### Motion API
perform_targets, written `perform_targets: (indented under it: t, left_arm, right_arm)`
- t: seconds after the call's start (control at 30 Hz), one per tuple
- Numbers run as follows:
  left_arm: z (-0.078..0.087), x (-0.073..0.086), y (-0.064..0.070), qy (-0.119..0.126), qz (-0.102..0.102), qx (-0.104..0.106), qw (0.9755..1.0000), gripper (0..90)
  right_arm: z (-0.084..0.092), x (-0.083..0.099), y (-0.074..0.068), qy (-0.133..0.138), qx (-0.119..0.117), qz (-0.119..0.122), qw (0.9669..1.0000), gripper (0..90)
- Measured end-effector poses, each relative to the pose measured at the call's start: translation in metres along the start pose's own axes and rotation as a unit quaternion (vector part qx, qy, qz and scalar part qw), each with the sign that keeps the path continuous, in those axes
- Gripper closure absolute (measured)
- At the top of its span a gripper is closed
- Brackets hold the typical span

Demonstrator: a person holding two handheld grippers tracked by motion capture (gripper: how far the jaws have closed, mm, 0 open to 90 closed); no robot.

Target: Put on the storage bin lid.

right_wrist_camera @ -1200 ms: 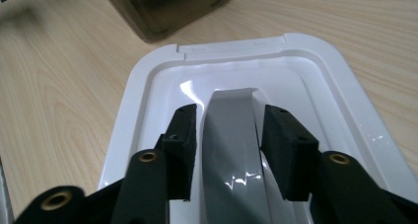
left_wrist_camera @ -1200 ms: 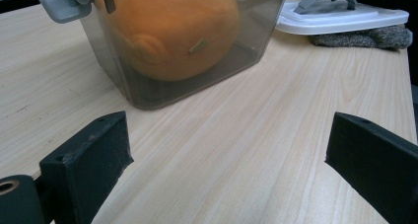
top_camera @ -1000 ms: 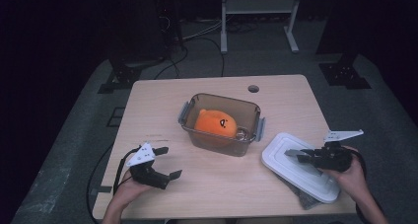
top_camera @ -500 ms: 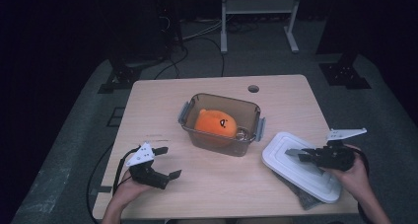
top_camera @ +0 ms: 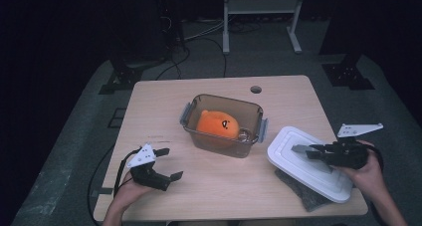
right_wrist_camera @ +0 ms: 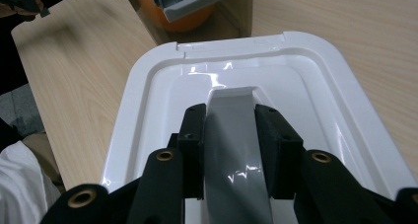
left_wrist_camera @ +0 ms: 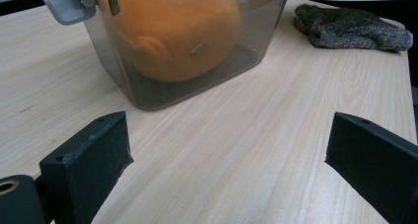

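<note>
Right gripper (right_wrist_camera: 229, 150), lower middle of its own view, is clamped on the raised grey handle (right_wrist_camera: 236, 135) of the white lid (top_camera: 308, 169); pads press both sides. Lid sits lower right of the high view, tilted, over a grey cloth (top_camera: 306, 198). Judged light, rigid, glossy, likely slippery; the centre handle is the sound hold. Left gripper (top_camera: 166, 164), lower left, spread wide, empty. Left gripper view shows the orange plush toy (left_wrist_camera: 167, 31) through the clear container (top_camera: 224, 124) wall; high view shows its open top and side latches.
</note>
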State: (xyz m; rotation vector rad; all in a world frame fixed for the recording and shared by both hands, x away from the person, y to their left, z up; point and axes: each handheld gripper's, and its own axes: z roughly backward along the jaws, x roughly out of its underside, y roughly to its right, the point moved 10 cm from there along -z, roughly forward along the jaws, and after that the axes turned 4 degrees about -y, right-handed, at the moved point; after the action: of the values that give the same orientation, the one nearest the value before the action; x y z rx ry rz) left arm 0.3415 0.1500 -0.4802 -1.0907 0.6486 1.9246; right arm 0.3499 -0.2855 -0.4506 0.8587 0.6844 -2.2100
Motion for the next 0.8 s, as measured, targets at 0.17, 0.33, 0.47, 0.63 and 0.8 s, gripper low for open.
perform_targets:
  t: [0.17, 0.33, 0.47, 0.63, 0.8]
  left_arm:
    - [0.0, 0.001, 0.0, -0.001, -0.001, 0.0, 1.0, 2.6]
    - [0.0, 0.0, 0.0, -0.001, 0.0, 0.0, 1.0, 2.6]
    - [-0.001, 0.001, 0.0, -0.003, -0.002, 0.0, 1.0, 2.6]
    - [0.0, 0.001, 0.0, -0.002, -0.001, 0.0, 1.0, 2.6]
    - [0.0, 0.001, 0.0, -0.001, -0.001, 0.001, 1.0, 2.6]
  right_arm:
    - [0.01, -0.009, -0.004, 0.002, 0.002, 0.007, 1.0, 65.7]
    - [0.021, -0.021, -0.012, 0.011, -0.001, 0.018, 0.9998, 65.7]
    - [0.027, -0.031, -0.018, 0.012, -0.001, 0.025, 0.9996, 65.7]
    - [0.031, -0.047, -0.025, 0.017, -0.009, 0.037, 0.9991, 65.7]
    - [0.03, -0.062, -0.031, 0.018, -0.015, 0.048, 0.9986, 65.7]
